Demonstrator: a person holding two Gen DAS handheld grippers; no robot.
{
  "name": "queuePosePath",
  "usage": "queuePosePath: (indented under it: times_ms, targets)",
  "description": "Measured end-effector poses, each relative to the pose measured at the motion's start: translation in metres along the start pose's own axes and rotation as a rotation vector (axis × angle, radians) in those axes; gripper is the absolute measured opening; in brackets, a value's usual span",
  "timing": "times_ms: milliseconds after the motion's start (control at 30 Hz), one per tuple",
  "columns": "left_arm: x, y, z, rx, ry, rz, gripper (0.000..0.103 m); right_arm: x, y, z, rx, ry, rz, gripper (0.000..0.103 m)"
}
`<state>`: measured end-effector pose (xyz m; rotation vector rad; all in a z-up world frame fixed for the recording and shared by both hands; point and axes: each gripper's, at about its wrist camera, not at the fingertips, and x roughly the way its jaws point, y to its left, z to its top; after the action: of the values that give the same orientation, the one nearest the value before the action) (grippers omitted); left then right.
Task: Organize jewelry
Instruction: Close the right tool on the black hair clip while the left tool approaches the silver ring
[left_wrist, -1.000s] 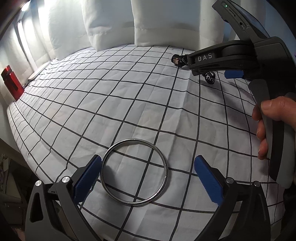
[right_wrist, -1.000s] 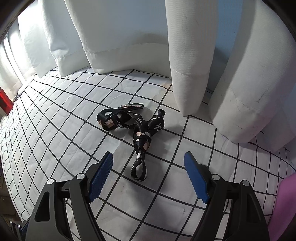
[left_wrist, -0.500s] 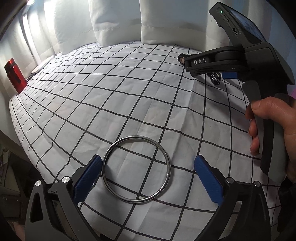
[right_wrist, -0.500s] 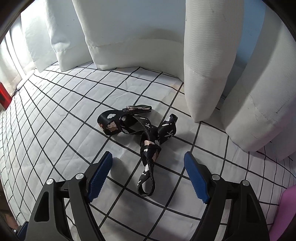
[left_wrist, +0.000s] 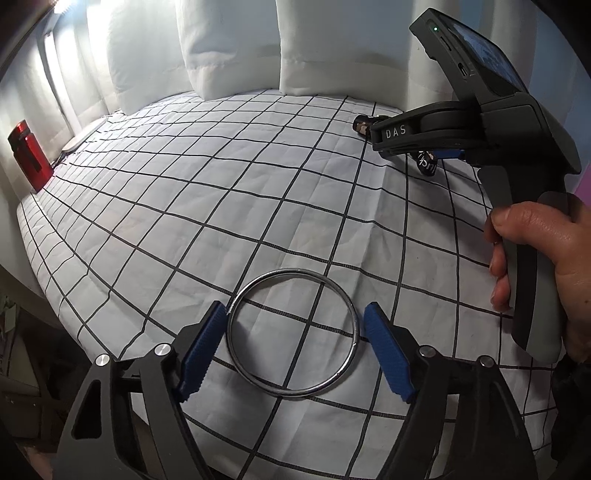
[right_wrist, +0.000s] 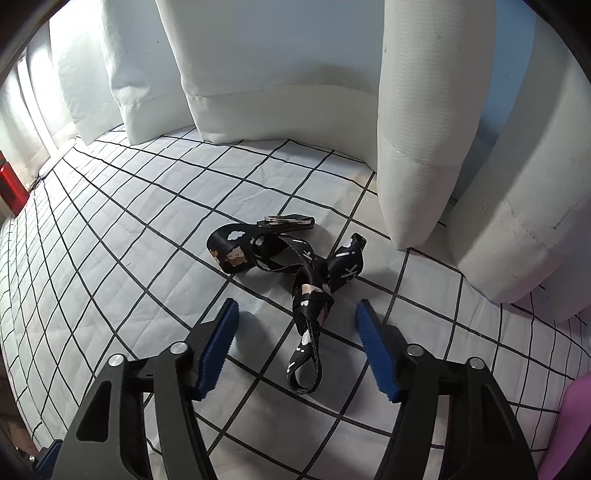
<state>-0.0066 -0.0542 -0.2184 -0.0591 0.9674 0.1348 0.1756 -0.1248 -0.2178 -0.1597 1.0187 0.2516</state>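
White grid-lined bedsheet (left_wrist: 229, 206) under my claws. Silver metal ring (left_wrist: 292, 333) lies flat on it, near edge. Black patterned lanyard (right_wrist: 295, 273) heaped far right, near the white curtains (right_wrist: 280, 66). Red box (left_wrist: 29, 157) at far left edge.

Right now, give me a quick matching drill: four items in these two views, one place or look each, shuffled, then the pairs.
Items:
1. metal ring
2. black lanyard
3. red container
4. white curtains

Descriptions:
A. at the far left edge of the cloth
B. lying between the left gripper, whose jaws are closing
C. hanging behind the checked cloth
D. crumpled, its loop between the right gripper, jaws closing

Pairs: 1-B, 2-D, 3-A, 4-C
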Motion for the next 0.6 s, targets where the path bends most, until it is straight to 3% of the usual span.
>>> queuePosePath:
  times_ms: [67,133,233,267,300,367,533,600]
  targets:
    - [0.0,-0.001,0.0,0.008,-0.002,-0.001,0.069,-0.001,0.006,0.0,-0.016,-0.003,0.009,0.025]
    - [0.0,0.0,0.0,0.01,-0.004,-0.009,0.069,-0.002,0.011,-0.001,-0.035,-0.008,0.004,0.019]
    - [-0.002,0.003,0.0,0.001,-0.01,-0.026,0.068,-0.004,0.01,-0.003,-0.014,-0.017,0.03,0.018]
    - [-0.004,0.002,0.001,0.012,-0.017,-0.044,0.011,-0.005,0.009,-0.003,0.0,-0.018,0.04,0.018]
    - [-0.003,0.002,0.002,0.018,-0.009,-0.021,0.009,-0.006,0.007,-0.004,0.01,-0.021,0.046,0.018]
    - [-0.001,0.008,0.004,-0.008,0.004,-0.051,0.008,-0.009,0.005,-0.005,0.024,-0.026,0.053,0.018]
    - [0.002,0.011,0.007,-0.004,0.009,-0.045,0.008,-0.011,0.004,-0.008,0.031,-0.02,0.046,0.018]
    - [0.001,0.012,0.007,-0.002,0.008,-0.034,0.014,-0.011,0.003,-0.009,0.036,-0.014,0.048,0.018]
